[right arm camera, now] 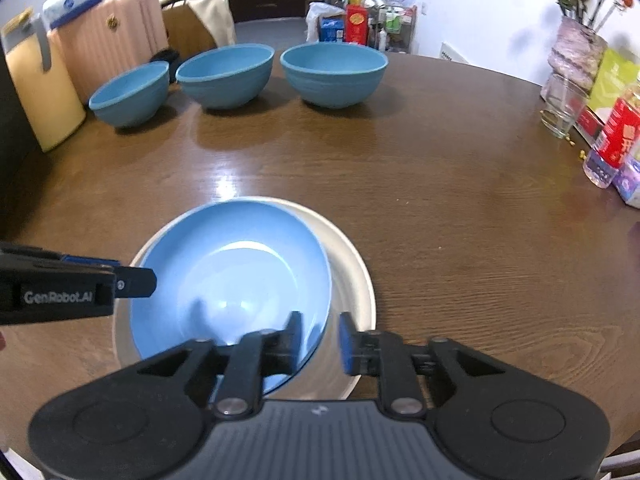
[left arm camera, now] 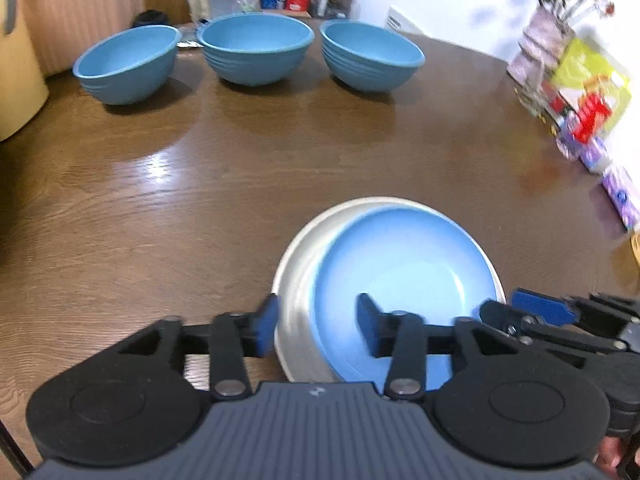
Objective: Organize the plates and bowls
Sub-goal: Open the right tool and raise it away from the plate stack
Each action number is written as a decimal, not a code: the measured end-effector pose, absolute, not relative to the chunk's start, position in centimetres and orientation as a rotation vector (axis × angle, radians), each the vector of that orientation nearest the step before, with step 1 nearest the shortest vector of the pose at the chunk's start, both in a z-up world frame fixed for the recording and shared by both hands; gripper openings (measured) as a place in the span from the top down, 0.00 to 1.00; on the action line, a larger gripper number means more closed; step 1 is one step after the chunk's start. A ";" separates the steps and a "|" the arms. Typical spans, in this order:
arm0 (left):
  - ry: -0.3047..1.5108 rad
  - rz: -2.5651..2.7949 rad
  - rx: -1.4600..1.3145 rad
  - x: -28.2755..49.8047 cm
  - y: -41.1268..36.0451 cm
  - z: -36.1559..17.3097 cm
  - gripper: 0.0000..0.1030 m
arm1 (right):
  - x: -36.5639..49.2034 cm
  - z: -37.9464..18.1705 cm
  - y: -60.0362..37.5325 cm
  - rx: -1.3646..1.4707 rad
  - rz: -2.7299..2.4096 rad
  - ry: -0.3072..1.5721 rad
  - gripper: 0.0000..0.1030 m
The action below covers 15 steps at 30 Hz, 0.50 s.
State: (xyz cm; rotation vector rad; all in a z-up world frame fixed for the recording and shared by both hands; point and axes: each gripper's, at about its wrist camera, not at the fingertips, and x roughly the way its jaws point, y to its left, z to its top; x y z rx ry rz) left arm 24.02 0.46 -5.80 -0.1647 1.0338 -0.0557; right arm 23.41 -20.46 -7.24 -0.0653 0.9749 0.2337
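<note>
on the brown wooden table (right arm camera: 440, 208), a shallow light-blue plate (right arm camera: 232, 280) lies off-centre on a wider cream plate (right arm camera: 352, 280). left gripper (left arm camera: 316, 328) and right gripper (right arm camera: 320, 344) straddle their rims, jaws released. three blue bowls (right arm camera: 334, 74) stand behind.

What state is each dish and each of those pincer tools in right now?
Blue plate: stacked on the white plate, sitting off-centre.
White plate: flat on the table, under the blue one.
Three blue bowls: upright, empty, apart in a row.
Left hand-held gripper: open, astride both plates' rims.
Right hand-held gripper: open, astride the blue plate's rim.
Glass: upright, looks empty.
</note>
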 end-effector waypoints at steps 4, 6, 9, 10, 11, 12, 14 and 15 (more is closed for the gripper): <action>0.995 -0.023 -0.210 23.6 2.2 -4.4 0.17 | 22.9 -5.9 -21.4 -0.016 0.217 0.941 0.16; 0.972 0.003 -0.231 23.3 3.0 -3.6 0.01 | 22.6 -5.4 -21.6 0.005 0.221 0.931 0.01; 0.955 0.033 -0.258 23.1 4.2 -2.6 0.00 | 22.4 -4.7 -21.6 0.037 0.230 0.937 0.00; 0.949 0.041 -0.267 23.0 4.7 -2.3 0.00 | 22.3 -4.5 -21.4 0.044 0.229 0.939 0.00; 0.941 0.050 -0.271 23.0 5.2 -1.9 0.00 | 22.4 -4.3 -21.2 0.047 0.228 0.939 0.00; 0.933 0.058 -0.271 22.9 5.6 -1.5 0.00 | 22.4 -4.0 -21.0 0.050 0.227 0.938 0.00; 0.919 0.072 -0.269 22.9 6.3 -0.8 0.00 | 22.4 -3.4 -20.2 0.055 0.226 0.936 0.00; 0.912 0.078 -0.268 22.9 6.8 -0.4 0.00 | 22.3 -3.1 -19.8 0.058 0.226 0.936 0.00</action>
